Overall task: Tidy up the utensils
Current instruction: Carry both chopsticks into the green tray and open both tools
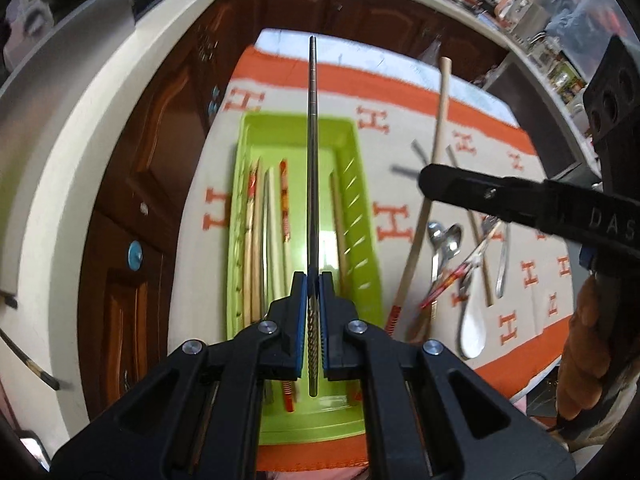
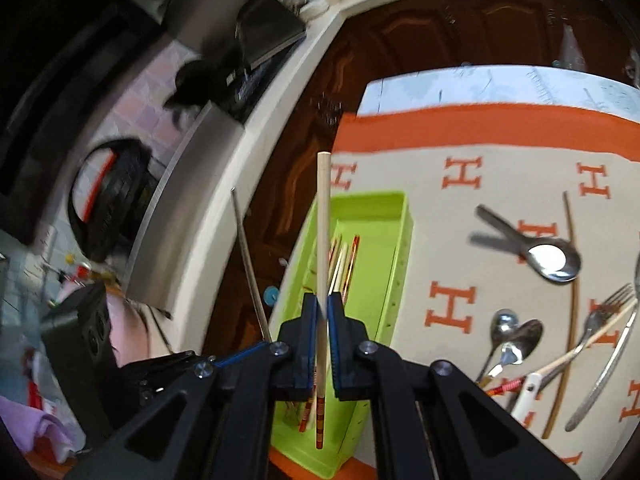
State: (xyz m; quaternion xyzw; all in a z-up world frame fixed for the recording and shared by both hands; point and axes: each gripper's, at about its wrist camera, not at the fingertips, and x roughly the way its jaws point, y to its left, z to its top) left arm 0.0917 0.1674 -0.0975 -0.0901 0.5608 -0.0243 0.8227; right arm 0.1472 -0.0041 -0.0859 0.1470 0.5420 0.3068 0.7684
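Both jaws pinched: left gripper (image 1: 314, 308) on metal chopstick (image 1: 312, 160), right gripper (image 2: 322, 322) on wooden chopstick (image 2: 322, 240), over green tray (image 1: 360, 216).

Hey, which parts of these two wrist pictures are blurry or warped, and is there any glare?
Left wrist view: the metal chopstick in the left gripper is sharp, the green plastic tray slightly smeared, the counter edge bowed by the fisheye. Right wrist view: the wooden chopstick in the right gripper is fairly crisp, glare whitens the steel spoon's bowl, the left background is motion-blurred.
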